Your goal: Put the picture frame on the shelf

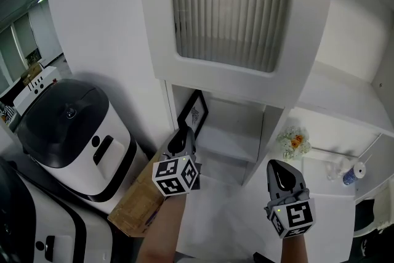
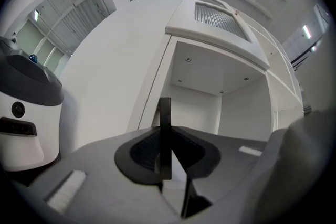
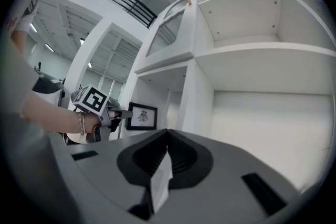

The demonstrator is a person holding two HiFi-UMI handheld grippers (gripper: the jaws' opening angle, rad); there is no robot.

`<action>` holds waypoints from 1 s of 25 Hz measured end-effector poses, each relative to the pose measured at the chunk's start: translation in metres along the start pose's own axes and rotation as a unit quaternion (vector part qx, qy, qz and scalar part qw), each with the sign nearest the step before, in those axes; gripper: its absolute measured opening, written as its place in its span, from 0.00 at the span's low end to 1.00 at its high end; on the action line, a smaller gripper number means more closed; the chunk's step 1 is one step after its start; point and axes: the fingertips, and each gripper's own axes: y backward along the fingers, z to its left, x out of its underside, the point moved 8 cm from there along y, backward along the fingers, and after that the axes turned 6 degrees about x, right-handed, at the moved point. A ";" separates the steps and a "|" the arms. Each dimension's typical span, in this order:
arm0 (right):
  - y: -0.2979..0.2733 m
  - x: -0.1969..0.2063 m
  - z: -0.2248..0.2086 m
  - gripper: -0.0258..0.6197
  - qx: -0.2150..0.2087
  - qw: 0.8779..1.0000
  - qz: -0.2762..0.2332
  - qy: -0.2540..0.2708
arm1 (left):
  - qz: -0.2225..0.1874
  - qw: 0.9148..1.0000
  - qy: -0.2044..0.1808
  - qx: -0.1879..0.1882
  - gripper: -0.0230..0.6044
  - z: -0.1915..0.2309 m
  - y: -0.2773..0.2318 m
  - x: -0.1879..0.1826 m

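Observation:
A black picture frame [image 1: 194,113] with a white print is at the left side of the white shelf unit's open compartment [image 1: 233,143]. My left gripper [image 1: 183,140] is shut on the frame's edge. In the left gripper view the frame [image 2: 165,134] shows edge-on as a dark bar between the jaws. From the right gripper view the frame [image 3: 142,116] faces me, with the left gripper [image 3: 118,114] holding its side. Whether the frame rests on the shelf board cannot be told. My right gripper [image 1: 284,177] hangs lower right, in front of the unit, shut and holding nothing.
A ribbed glass door [image 1: 231,3] hangs above the compartment. A black-and-white appliance [image 1: 74,132] and a cardboard box [image 1: 138,200] stand to the left. To the right, a small flower bunch [image 1: 294,141] and a blue-capped item [image 1: 352,175] sit on a white surface.

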 end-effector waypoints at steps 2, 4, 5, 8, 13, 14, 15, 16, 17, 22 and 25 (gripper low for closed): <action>0.000 -0.001 0.001 0.05 -0.001 1.000 0.000 0.000 | 0.004 1.000 -0.002 -0.003 0.15 0.000 0.000 0.000; 0.000 -0.001 0.001 0.05 -0.002 1.000 0.000 0.001 | 0.007 1.000 -0.004 -0.005 0.16 0.000 0.002 0.000; 0.001 -0.001 0.002 0.05 -0.001 1.000 0.000 0.001 | 0.008 1.000 -0.005 -0.006 0.16 0.000 0.003 0.000; 0.002 -0.001 0.003 0.05 0.000 1.000 0.001 0.000 | 0.009 1.000 -0.006 -0.003 0.19 0.000 0.007 0.000; 0.005 -0.002 0.009 0.05 0.002 1.000 0.000 -0.004 | 0.018 1.000 -0.007 0.013 0.32 -0.003 0.011 -0.001; 0.006 -0.003 0.010 0.05 0.003 1.000 0.000 -0.003 | 0.021 1.000 -0.006 0.015 0.35 -0.003 0.012 -0.001; 0.007 -0.004 0.012 0.05 0.003 1.000 0.000 -0.003 | 0.025 1.000 -0.004 0.017 0.39 -0.004 0.013 -0.001; 0.008 -0.005 0.013 0.05 0.003 1.000 0.000 -0.002 | 0.030 0.999 -0.003 0.020 0.46 -0.005 0.013 0.000; 0.009 -0.006 0.014 0.05 0.004 1.000 0.000 -0.001 | 0.035 0.999 -0.002 0.024 0.53 -0.006 0.014 0.000; 0.015 -0.009 0.020 0.05 0.000 1.000 -0.002 0.005 | 0.043 0.998 -0.021 0.037 0.66 -0.013 0.022 -0.003; 0.019 -0.012 0.022 0.05 -0.006 1.000 -0.006 0.009 | 0.038 0.999 -0.021 0.031 0.66 -0.017 0.032 -0.008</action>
